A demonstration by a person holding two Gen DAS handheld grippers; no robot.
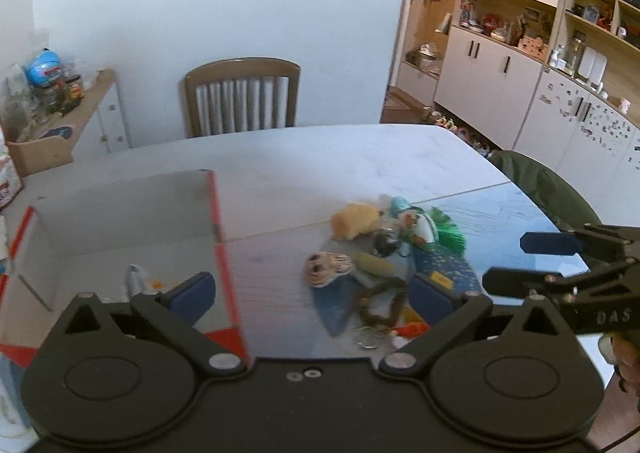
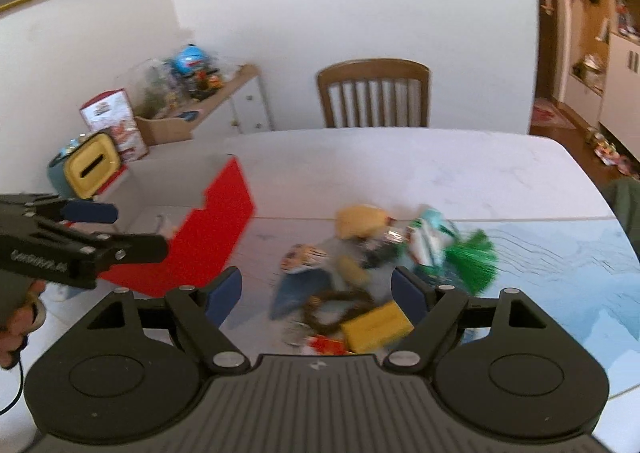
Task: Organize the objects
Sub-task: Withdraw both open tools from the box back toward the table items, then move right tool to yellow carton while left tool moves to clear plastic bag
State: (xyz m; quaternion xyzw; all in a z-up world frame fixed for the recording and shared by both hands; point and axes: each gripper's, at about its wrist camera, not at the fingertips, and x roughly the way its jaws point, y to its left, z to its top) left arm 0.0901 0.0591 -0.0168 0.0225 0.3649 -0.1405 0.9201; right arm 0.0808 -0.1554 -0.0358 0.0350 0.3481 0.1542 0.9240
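Observation:
A pile of small toys lies on the white table (image 1: 280,157): a yellow plush (image 1: 354,221) (image 2: 360,221), a striped face toy (image 1: 326,267) (image 2: 302,257), a green tassel (image 1: 450,231) (image 2: 476,257), a brown ring (image 2: 336,303) and a yellow block (image 2: 376,327). Left of the pile stands an open red and white box (image 1: 218,221) (image 2: 216,237) with a small item (image 1: 134,277) inside. My left gripper (image 1: 314,293) (image 2: 136,229) is open, straddling the box's right wall and the pile. Over the near side of the pile, my right gripper (image 2: 316,293) (image 1: 508,261) is open and holds nothing.
A wooden chair (image 1: 242,97) (image 2: 374,93) stands at the far table edge. A cluttered sideboard (image 1: 60,101) sits at the back left, and a yellow slotted container (image 2: 92,167) behind the box. A dark green chair back (image 1: 548,189) is at the right edge. Cabinets (image 1: 500,65) line the right wall.

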